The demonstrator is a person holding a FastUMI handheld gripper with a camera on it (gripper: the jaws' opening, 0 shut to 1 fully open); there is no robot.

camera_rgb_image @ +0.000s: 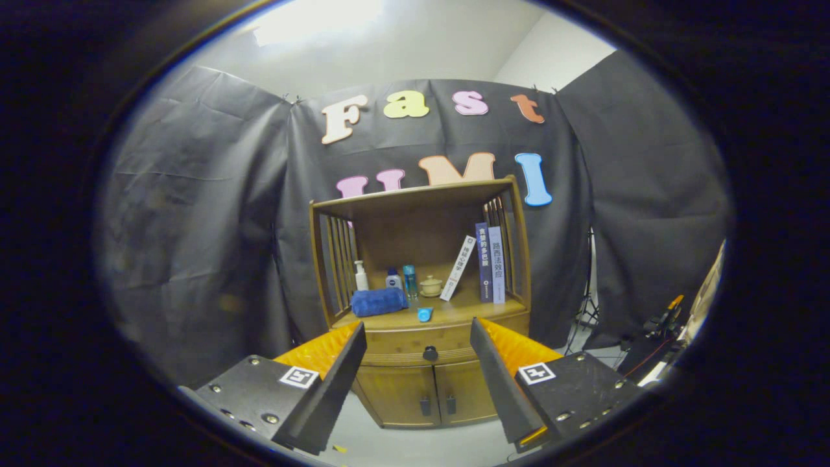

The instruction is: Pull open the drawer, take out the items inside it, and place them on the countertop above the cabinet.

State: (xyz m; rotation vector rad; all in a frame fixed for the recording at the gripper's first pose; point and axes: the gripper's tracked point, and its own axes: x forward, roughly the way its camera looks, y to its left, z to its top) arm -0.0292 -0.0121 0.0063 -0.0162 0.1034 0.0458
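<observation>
With my tool (418,353) spread and clear of the cabinet, the closed drawer (421,340) and its knob (430,353) lie beyond, centred between the fingers, so I hold alignment.

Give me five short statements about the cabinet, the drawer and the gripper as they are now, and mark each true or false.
1. The drawer is shut. True.
2. The gripper is closed on the drawer knob. False: its fingers are spread wide, and the knob lies beyond them, untouched.
3. A blue folded cloth lies on the countertop. True.
4. The books lie flat in a stack. False: two stand upright at the far side from the cloth, and one white book leans against them.
5. The two lower cabinet doors are closed. True.
</observation>
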